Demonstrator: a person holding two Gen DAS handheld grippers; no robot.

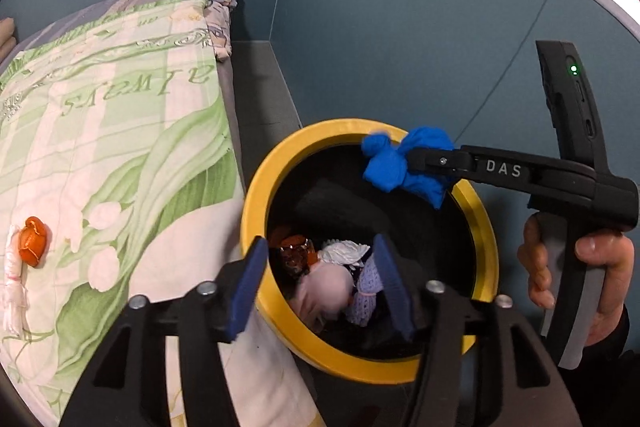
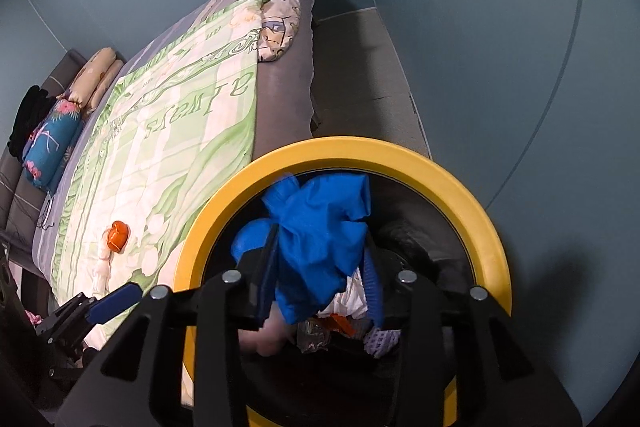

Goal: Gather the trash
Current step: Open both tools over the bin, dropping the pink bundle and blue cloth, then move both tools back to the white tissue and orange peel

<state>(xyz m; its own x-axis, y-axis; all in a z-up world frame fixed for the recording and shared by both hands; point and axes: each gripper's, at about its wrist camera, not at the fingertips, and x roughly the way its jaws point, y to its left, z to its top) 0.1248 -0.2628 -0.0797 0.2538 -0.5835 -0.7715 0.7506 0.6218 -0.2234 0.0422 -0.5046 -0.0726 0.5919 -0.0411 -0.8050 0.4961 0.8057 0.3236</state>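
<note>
1. Yellow-rimmed bin (image 1: 256,195) stands on the floor against the bed (image 1: 120,131).
2. Right tongs (image 2: 320,267) hang over the bin mouth. A crumpled blue cloth (image 2: 324,227) sits between the fingers; whether the pads press on it cannot be told.
3. Left tongs (image 1: 320,287) are spread and empty above the bin.
4. Bin contents: pink, lilac, white and orange scraps.
5. An orange wrapper (image 1: 34,239) and white wrapper (image 1: 14,291) lie on the bed's green quilt.
</note>
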